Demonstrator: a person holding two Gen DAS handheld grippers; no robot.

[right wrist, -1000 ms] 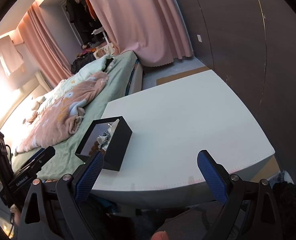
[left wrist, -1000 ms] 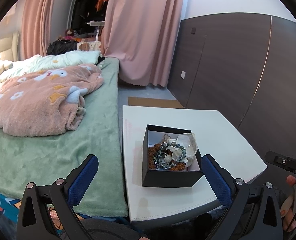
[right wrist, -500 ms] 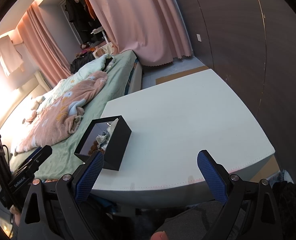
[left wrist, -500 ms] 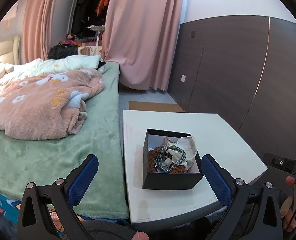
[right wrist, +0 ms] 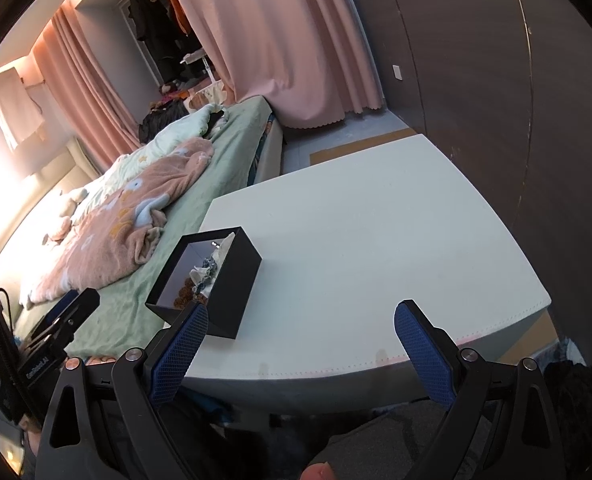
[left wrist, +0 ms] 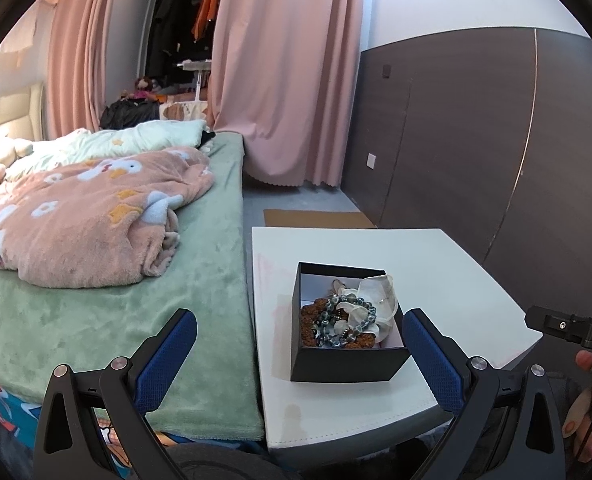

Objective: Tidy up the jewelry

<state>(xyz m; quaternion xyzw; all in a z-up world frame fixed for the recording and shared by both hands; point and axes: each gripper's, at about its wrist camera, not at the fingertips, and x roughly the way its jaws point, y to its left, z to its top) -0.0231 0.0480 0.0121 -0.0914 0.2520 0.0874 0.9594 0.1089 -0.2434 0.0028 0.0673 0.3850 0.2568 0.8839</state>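
A black open box (left wrist: 342, 362) stands near the front left of the white table (left wrist: 448, 272). Inside lie a grey-blue bead bracelet (left wrist: 346, 318), brown beads (left wrist: 310, 320) and a whitish shell-like piece (left wrist: 380, 294), tangled together. My left gripper (left wrist: 300, 356) is open, held just in front of the box, its blue pads (left wrist: 164, 360) to either side. In the right wrist view the same box (right wrist: 232, 284) sits left of centre on the table (right wrist: 376, 240). My right gripper (right wrist: 300, 344) is open and empty at the table's front edge, its left pad (right wrist: 180, 352) overlapping the box's near corner.
A bed with a green cover (left wrist: 116, 312) and a pink flowered blanket (left wrist: 80, 220) runs along the table's left side. Dark wall panels (left wrist: 496, 140) stand right of the table. Pink curtains (left wrist: 288, 72) hang behind. The other gripper's body and a hand (left wrist: 584, 400) show at the lower right.
The left wrist view has tilted upward and drawn slightly back, so the box sits lower in frame. The right gripper has barely moved. Both stay open.
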